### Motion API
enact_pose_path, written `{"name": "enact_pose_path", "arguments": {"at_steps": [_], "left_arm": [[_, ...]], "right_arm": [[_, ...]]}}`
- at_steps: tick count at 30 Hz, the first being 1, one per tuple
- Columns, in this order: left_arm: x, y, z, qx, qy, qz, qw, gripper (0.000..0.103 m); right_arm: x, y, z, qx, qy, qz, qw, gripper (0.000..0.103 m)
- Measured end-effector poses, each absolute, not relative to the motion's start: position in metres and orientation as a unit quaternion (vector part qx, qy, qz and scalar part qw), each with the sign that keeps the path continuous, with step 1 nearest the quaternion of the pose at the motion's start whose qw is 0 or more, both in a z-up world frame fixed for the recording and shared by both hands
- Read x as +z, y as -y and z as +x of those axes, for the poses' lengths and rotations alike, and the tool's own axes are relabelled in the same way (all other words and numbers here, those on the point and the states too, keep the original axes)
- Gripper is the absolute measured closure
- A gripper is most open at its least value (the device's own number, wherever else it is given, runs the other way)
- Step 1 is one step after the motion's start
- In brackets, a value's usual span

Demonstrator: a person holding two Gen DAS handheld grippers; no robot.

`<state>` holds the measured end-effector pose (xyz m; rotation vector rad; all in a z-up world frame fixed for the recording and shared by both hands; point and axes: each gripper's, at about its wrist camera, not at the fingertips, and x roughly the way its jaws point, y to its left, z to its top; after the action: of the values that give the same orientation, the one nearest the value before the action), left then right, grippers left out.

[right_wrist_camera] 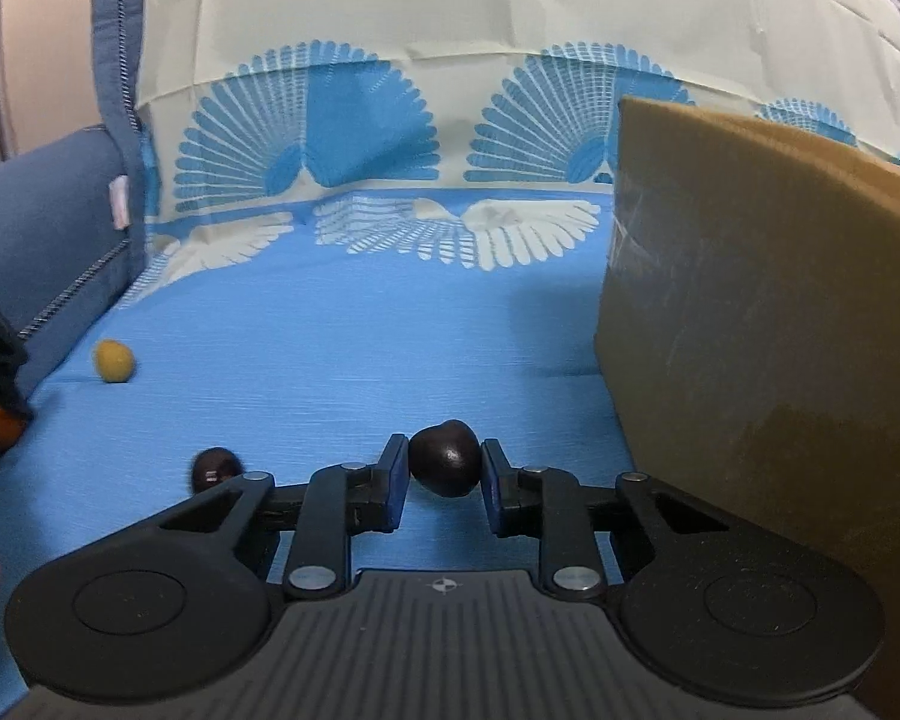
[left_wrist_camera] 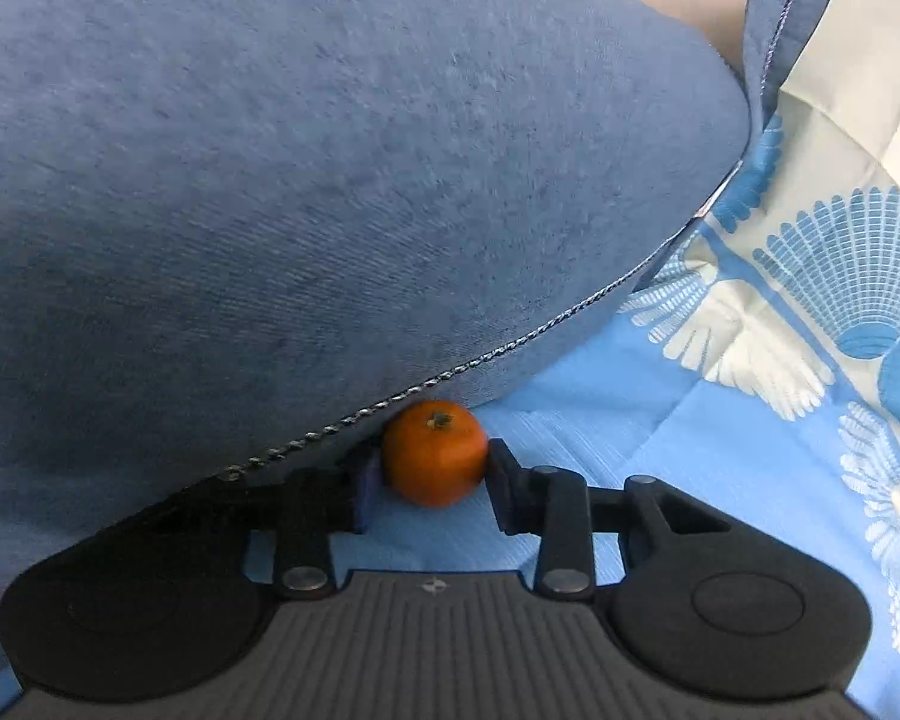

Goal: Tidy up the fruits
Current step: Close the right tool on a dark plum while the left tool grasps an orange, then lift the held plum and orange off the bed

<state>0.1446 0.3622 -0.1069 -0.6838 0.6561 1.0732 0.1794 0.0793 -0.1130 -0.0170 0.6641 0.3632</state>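
Orange against blue cloth is what my left wrist camera gives me: a small orange fruit (left_wrist_camera: 434, 452) sits between the fingers of my left gripper (left_wrist_camera: 432, 468), both pads pressing its sides, right under the corded edge of a blue cushion (left_wrist_camera: 330, 180). On the other side, my right gripper (right_wrist_camera: 444, 471) pinches a dark brown fruit (right_wrist_camera: 445, 457) on the blue patterned sheet (right_wrist_camera: 342, 360), just beside a cardboard box (right_wrist_camera: 750, 312). I also see a second dark fruit (right_wrist_camera: 215, 467) near the left finger and a yellow-green fruit (right_wrist_camera: 114, 361) farther off by the cushion.
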Motion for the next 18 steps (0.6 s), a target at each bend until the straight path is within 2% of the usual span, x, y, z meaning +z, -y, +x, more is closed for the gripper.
{"name": "enact_pose_path", "arguments": {"at_steps": [6, 12, 18], "left_arm": [[-0.085, -0.344, 0.121, 0.452, -0.306, -0.307, 0.780, 0.064], [-0.066, -0.317, 0.101, 0.341, -0.369, -0.290, 0.814, 0.064], [-0.050, -0.287, 0.088, 0.254, -0.395, -0.242, 0.849, 0.064]], "right_arm": [[-0.078, -0.073, 0.156, 0.233, -0.322, -0.018, 0.917, 0.077], [-0.035, -0.049, 0.115, 0.301, -0.344, -0.017, 0.889, 0.077], [-0.012, -0.029, 0.065, 0.361, -0.351, -0.083, 0.860, 0.077]]}}
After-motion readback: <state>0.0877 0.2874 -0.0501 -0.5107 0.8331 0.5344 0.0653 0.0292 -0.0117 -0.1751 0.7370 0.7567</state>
